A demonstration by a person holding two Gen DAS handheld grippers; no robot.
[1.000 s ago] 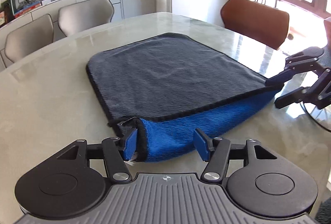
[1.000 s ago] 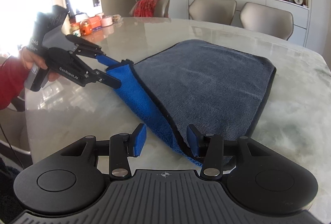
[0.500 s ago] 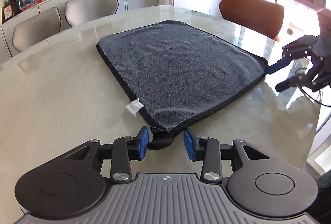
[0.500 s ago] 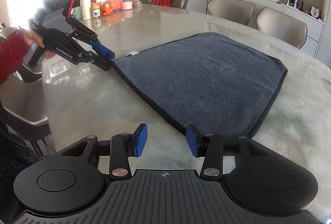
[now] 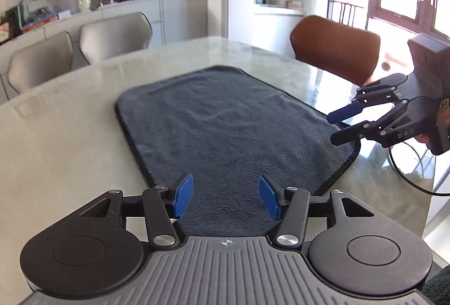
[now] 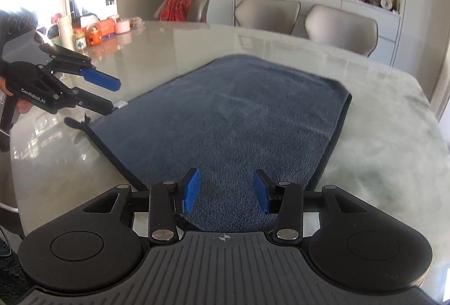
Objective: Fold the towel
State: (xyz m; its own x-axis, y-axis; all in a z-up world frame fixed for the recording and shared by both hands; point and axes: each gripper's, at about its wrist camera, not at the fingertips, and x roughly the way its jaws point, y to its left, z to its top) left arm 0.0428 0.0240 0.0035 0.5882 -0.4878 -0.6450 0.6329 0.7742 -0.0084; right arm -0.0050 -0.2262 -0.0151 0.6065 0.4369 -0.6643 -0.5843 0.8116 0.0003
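While both claws hang apart with nothing between their blue pads, a dark grey towel lies flat on a pale marble tabletop. Seen from the left wrist, the left claw hovers spread over the towel's near edge; the right claw floats, also released, just above the towel's right corner. From the right wrist, a small white label and a dark loop mark the towel's left corner. Whether the cloth is a single layer or already doubled cannot be told. Judging by its broad spread, most folding looks left to do, with no corner gripped yet.
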